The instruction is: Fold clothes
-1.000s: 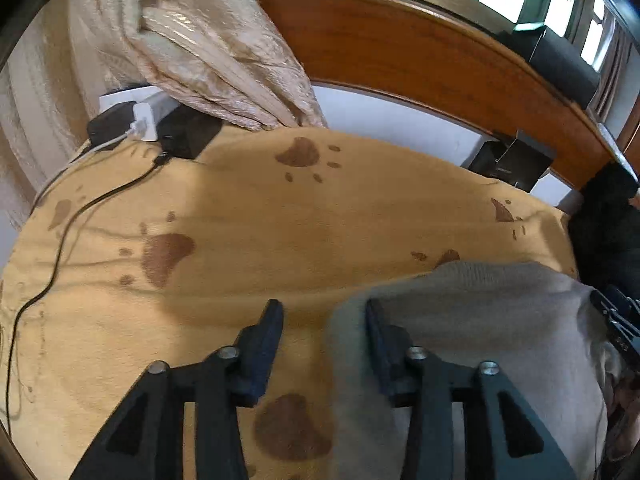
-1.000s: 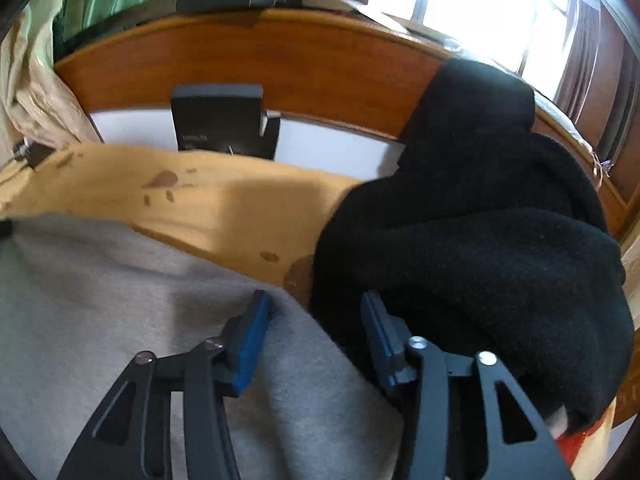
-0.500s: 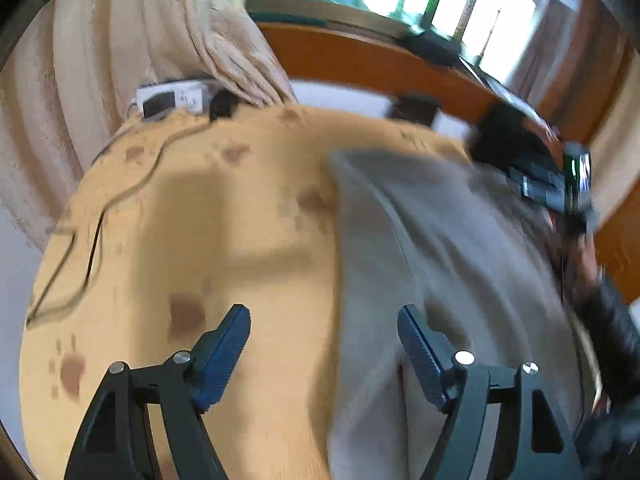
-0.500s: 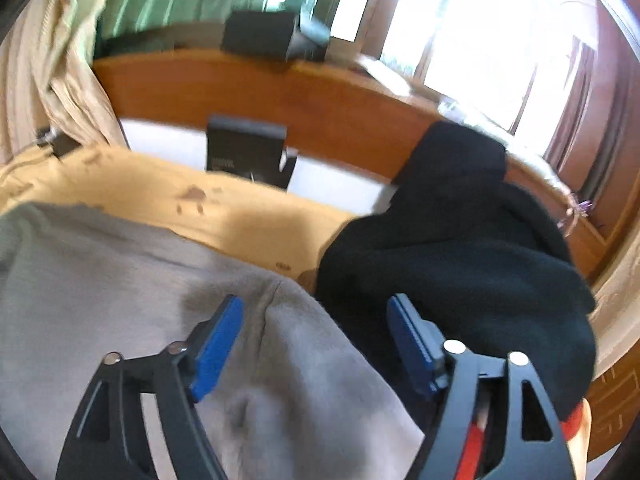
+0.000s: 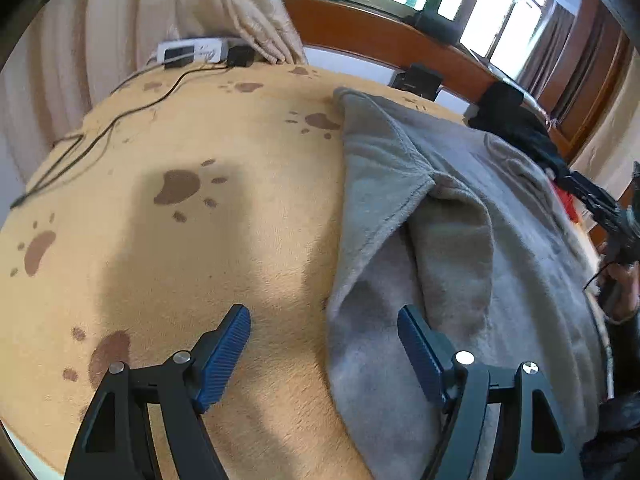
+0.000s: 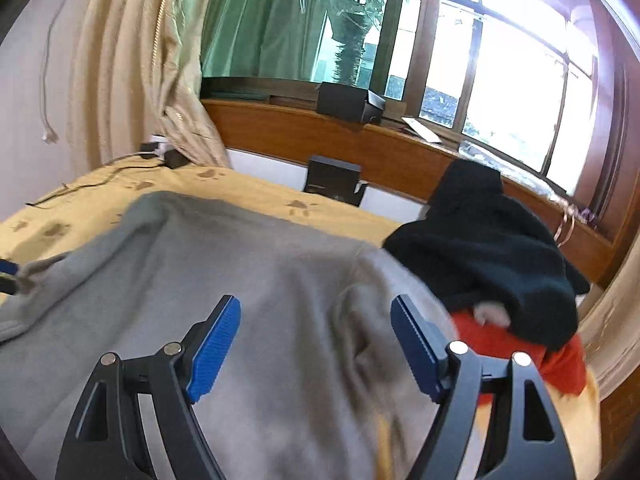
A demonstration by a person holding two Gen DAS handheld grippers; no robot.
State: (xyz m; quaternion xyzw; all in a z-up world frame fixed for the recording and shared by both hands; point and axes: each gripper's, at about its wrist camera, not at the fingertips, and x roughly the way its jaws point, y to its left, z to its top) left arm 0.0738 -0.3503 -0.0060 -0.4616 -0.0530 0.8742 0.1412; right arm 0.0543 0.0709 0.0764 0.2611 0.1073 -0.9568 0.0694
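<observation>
A grey fleece garment (image 5: 460, 216) lies spread on the yellow paw-print blanket (image 5: 180, 240), with one flap folded over near its left edge. It also shows in the right wrist view (image 6: 260, 280). My left gripper (image 5: 324, 344) is open and empty, raised above the garment's left edge. My right gripper (image 6: 316, 340) is open and empty, raised above the garment's right part. A black garment (image 6: 492, 240) lies heaped on a red one (image 6: 520, 348) to the right.
A wooden headboard (image 6: 400, 156) runs along the far side, under windows. A white power strip (image 5: 192, 50) and black cable (image 5: 120, 120) lie at the blanket's far left corner. A black box (image 6: 334, 178) leans against the headboard. Beige curtains (image 6: 132, 80) hang at left.
Both grippers have opened wide, let go of the grey garment and risen back from it. The garment now lies spread flat on the blanket.
</observation>
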